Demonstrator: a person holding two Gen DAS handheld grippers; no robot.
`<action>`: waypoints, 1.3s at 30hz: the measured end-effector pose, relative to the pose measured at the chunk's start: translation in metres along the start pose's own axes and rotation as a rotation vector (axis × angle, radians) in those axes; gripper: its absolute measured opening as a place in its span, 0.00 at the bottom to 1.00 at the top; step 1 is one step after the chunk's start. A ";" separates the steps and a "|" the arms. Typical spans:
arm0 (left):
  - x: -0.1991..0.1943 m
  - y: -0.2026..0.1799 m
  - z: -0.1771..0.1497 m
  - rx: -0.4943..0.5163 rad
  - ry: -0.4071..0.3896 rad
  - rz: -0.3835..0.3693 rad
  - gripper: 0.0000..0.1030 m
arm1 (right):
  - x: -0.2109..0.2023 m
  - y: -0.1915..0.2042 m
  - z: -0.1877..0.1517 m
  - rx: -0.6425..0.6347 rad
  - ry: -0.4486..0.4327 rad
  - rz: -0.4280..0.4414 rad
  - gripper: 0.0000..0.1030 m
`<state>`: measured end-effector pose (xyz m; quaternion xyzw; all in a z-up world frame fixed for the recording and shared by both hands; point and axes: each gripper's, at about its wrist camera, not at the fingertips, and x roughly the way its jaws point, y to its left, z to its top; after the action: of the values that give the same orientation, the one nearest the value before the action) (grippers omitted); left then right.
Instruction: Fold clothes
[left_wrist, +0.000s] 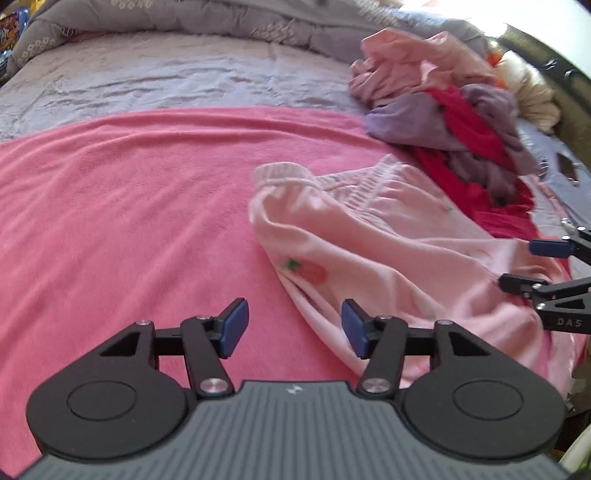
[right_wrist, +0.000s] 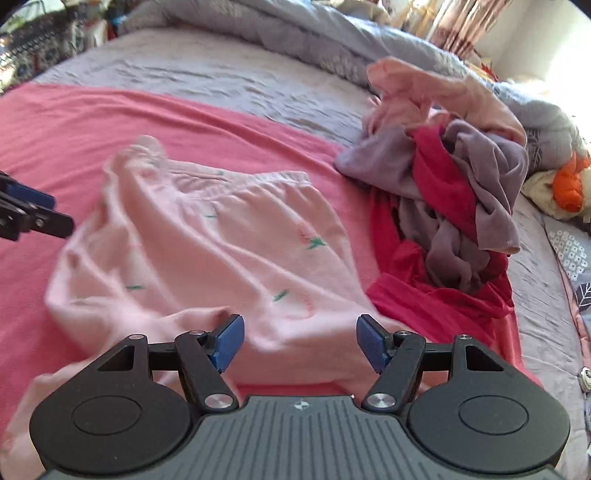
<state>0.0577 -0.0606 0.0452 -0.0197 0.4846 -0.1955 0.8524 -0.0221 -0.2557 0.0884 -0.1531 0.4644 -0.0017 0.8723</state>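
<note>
A pale pink garment with small strawberry prints lies rumpled on a pink blanket. Its elastic waistband faces away. My left gripper is open above the garment's near left edge, holding nothing. My right gripper is open too, over the garment's near hem, with nothing between its pads. The right gripper shows in the left wrist view at the right edge. The left gripper's fingers show at the left edge of the right wrist view.
A heap of unfolded clothes, pale pink, mauve and red, lies behind and right of the garment. A grey quilt is bunched along the far side of the bed. An orange and cream thing sits far right.
</note>
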 end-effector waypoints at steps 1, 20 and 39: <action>0.006 0.002 0.006 0.008 0.006 0.013 0.58 | 0.007 -0.004 0.006 0.006 0.004 -0.005 0.66; 0.070 0.025 0.061 0.091 0.112 -0.027 0.71 | 0.165 -0.016 0.115 -0.144 0.204 0.086 0.64; 0.070 0.018 0.080 -0.147 0.205 -0.063 0.69 | 0.188 -0.035 0.133 -0.157 0.283 0.388 0.55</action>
<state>0.1617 -0.0814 0.0259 -0.0772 0.5813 -0.1870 0.7881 0.1973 -0.2806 0.0151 -0.1264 0.6015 0.1804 0.7679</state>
